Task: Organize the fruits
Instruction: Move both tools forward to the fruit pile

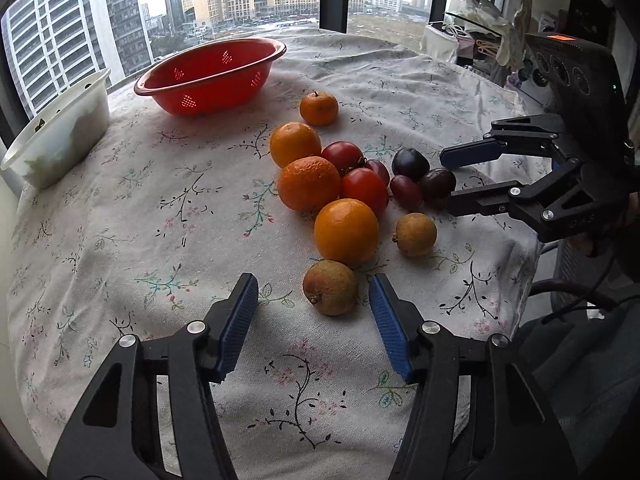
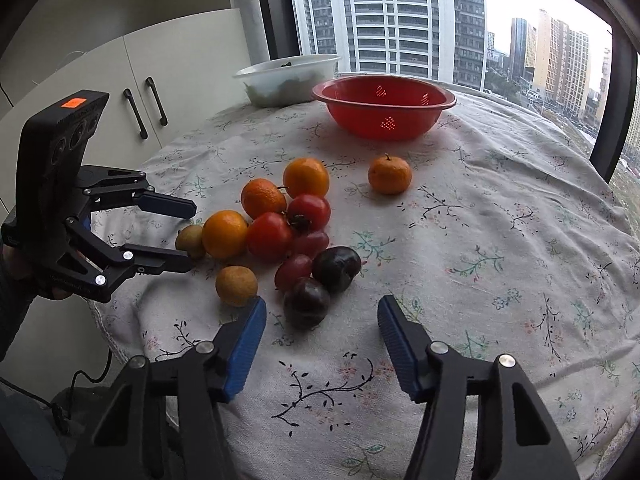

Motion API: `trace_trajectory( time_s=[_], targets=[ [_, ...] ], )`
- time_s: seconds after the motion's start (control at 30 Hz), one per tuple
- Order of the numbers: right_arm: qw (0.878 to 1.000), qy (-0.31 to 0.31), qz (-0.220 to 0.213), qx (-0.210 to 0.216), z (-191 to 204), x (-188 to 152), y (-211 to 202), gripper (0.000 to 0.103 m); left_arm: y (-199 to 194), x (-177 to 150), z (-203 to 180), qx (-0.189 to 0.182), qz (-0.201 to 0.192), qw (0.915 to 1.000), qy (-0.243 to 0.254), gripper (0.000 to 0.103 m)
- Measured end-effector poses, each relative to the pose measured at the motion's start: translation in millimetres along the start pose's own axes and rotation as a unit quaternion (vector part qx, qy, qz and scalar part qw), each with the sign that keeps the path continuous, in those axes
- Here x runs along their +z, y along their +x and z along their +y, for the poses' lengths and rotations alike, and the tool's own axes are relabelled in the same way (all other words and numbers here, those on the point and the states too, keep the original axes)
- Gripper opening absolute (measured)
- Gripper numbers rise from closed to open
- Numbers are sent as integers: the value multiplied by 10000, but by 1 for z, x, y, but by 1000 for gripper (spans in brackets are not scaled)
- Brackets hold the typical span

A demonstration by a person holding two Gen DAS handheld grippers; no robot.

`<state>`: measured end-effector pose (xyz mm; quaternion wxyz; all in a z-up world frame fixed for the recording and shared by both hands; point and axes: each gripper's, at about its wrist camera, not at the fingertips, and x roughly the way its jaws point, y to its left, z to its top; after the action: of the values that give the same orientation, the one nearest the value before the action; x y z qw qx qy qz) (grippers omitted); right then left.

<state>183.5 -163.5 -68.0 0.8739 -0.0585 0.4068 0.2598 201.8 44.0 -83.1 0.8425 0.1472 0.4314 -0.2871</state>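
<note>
A pile of fruit lies on the flowered tablecloth (image 1: 140,208): several oranges (image 1: 346,231), tomatoes (image 1: 364,189), dark plums (image 1: 410,163) and two brownish round fruits (image 1: 330,287) (image 1: 415,234). One small orange (image 1: 319,108) lies apart, nearer the red colander (image 1: 212,74). My left gripper (image 1: 313,297) is open, its jaws on either side of the near brownish fruit without touching it. My right gripper (image 2: 322,314) is open just in front of a dark plum (image 2: 306,307). It also shows in the left wrist view (image 1: 446,182), empty.
A white bowl (image 1: 60,132) stands left of the colander at the table's far edge. White cabinets (image 2: 144,80) stand behind the table's left side. Windows run along the far side. The table edge drops off at the right in the left wrist view.
</note>
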Motion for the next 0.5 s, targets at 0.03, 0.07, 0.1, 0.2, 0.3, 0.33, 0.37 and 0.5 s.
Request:
trace_trajectory(
  time_s=[0.03,0.07,0.1,0.2,0.3,0.33,0.37,0.5],
  targets=[
    [10000,23,43,18,-1,0,2,55,1,0,0,-13,15,10000,9,56],
    [10000,26,68,22,0,0,4,55,2,1,0,-23,31,10000,27,56],
    [9999,13,102,26,0,0,4,53,1,-1,-1,-24,39,10000,53,56],
    [9998,-57,159,58,3,-1,6,50,1,-2,-4,-41,51,9999,115,56],
    [9998,-102,184,47,6,-1,8,48,1,-4,-5,-125,54,9999,102,46],
    [9998,-109,186,37,6,-1,9,47,2,-4,-5,-154,62,9998,91,40],
    [9998,-111,184,29,6,-2,8,47,2,-5,-5,-165,62,9998,79,38],
    [9998,-115,171,-8,7,-3,8,46,2,-5,-6,-191,23,9998,52,30]
  ],
)
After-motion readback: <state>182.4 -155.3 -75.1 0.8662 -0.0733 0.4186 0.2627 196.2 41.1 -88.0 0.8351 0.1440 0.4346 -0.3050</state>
